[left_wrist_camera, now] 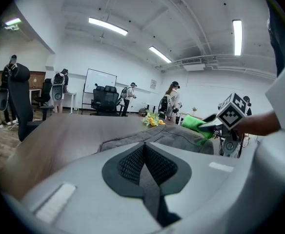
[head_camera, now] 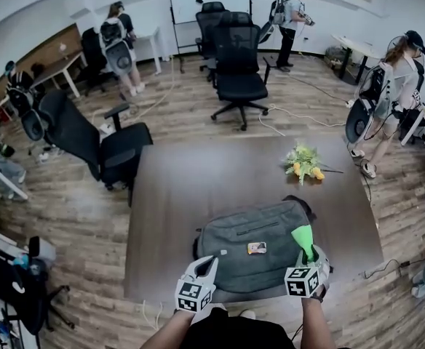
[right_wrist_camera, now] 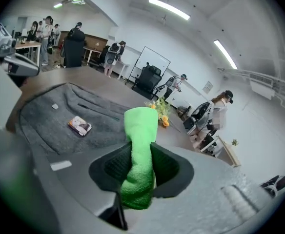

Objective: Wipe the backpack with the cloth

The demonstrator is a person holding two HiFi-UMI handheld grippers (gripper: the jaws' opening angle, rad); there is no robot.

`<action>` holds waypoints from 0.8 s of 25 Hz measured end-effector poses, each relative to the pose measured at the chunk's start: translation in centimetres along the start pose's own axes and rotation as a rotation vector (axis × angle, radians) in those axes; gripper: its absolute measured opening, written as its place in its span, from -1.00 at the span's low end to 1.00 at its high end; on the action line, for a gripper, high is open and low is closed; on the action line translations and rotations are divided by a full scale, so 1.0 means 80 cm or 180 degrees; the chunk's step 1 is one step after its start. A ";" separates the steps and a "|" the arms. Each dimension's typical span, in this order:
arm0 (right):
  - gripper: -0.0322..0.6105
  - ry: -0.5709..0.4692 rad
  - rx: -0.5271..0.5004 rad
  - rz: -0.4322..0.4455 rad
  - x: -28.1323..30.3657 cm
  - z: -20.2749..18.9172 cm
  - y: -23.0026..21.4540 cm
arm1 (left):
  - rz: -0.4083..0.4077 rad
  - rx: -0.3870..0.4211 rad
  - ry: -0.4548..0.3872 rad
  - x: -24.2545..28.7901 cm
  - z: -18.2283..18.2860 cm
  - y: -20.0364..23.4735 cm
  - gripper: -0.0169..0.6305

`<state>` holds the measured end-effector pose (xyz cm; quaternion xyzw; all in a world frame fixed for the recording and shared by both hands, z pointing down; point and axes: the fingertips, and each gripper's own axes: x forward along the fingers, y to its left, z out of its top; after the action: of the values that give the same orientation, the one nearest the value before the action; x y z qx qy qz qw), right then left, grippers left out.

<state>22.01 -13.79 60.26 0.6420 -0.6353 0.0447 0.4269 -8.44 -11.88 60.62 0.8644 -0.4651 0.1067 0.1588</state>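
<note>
The green cloth is clamped between the pads of the right gripper. Its free end is stood up over the right part of the grey backpack. The jaws of the left gripper are pressed together on nothing, at the backpack's near left corner. A small printed packet is laid on top of the backpack. The backpack is laid flat on a brown table. Yellow flowers are seen beyond the backpack, and office chairs and people farther off.
</note>
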 end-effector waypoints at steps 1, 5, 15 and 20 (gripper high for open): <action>-0.56 -0.0099 0.0056 0.0041 -0.005 0.011 0.004 | -0.0005 0.0004 -0.0017 -0.001 0.002 -0.003 -0.89; -0.56 -0.0522 0.0389 0.0375 -0.024 0.054 0.023 | -0.0035 0.0033 -0.0102 0.002 0.016 -0.014 -0.89; -0.57 -0.1631 0.0764 0.1168 -0.105 0.169 0.060 | -0.0048 -0.0026 -0.0557 -0.024 0.091 -0.019 -0.89; -0.57 -0.1986 0.1039 0.1378 -0.137 0.210 0.052 | -0.0020 -0.0075 -0.0839 -0.035 0.139 -0.005 -0.89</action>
<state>8.25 -14.70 45.11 0.5356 -0.8392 0.0369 0.0872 -9.21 -13.66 49.30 0.8704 -0.4804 -0.0139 0.1068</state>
